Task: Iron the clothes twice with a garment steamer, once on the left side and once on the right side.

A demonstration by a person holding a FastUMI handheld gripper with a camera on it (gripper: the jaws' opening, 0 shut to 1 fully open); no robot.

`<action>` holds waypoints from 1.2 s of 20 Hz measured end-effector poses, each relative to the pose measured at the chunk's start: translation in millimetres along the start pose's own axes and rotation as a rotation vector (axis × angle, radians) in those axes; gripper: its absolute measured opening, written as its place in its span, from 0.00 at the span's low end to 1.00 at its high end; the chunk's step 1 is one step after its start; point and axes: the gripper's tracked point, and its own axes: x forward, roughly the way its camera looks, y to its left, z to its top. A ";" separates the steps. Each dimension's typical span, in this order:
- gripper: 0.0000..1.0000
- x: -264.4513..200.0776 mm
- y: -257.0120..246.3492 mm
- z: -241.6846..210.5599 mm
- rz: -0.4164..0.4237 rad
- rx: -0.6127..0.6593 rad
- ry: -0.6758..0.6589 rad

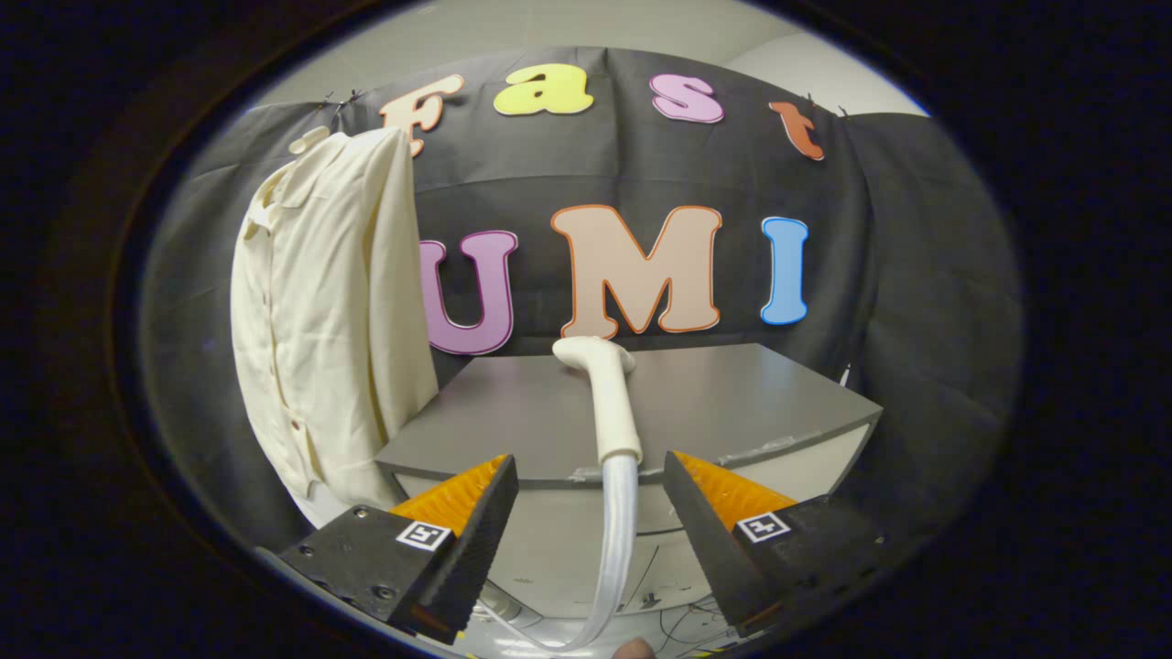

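Garment steamer (608, 395), one: pale wand lying on the grey tabletop (732, 403), head toward the far edge, handle end at the near edge, its single clear hose (615, 540) dropping over that edge and down between the fingers. Gripper (591, 499) spread wide, holding nothing, one finger to each side of the hose, tips just short of the tabletop's near edge and not touching the wand. One cream shirt (320, 311), buttoned, hangs against the booth wall off the tabletop's left corner, well apart from the fingers.
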 end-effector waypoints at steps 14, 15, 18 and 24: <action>0.76 142.1 -9.7 -1.7 0.019 -0.020 0.223; 0.68 145.1 -9.6 -5.6 0.018 -0.028 0.244; 0.54 148.5 -9.6 -4.4 0.006 -0.037 0.250; 0.36 143.2 -5.1 -2.0 0.059 0.000 0.242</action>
